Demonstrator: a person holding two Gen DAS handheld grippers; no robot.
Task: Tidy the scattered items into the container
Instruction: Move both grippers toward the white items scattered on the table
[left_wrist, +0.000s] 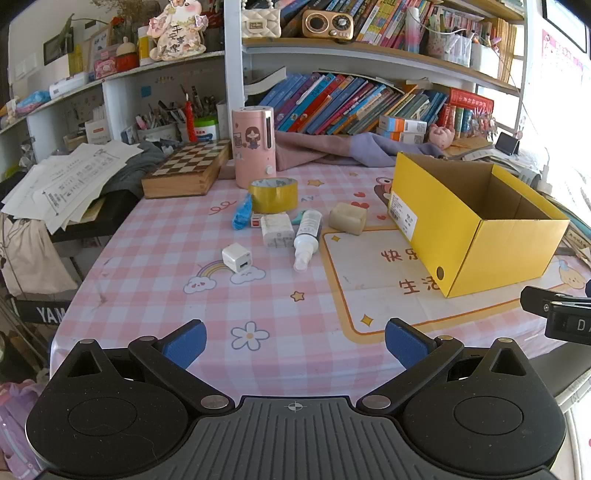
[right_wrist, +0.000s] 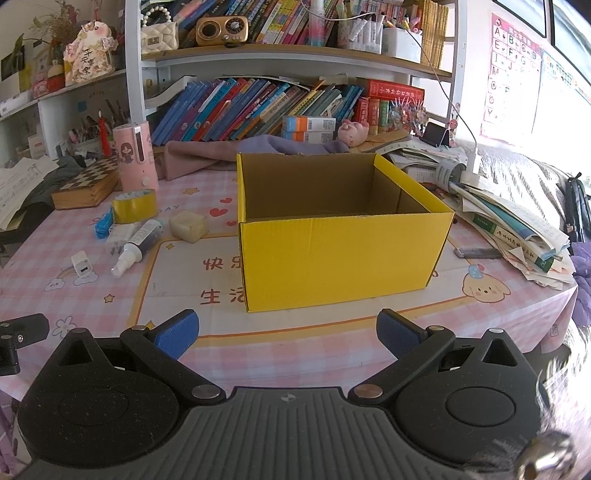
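An open, empty yellow cardboard box stands on the pink checked tablecloth. Left of it lie a yellow tape roll, a white spray bottle, a cream block, a white charger cube, a white packet and a blue wrapped item. My left gripper is open and empty near the table's front edge, well short of the items. My right gripper is open and empty in front of the box.
A pink dispenser, a wooden chess box and a purple cloth lie at the back. Papers overhang the left; books and papers pile at the right. Bookshelves stand behind.
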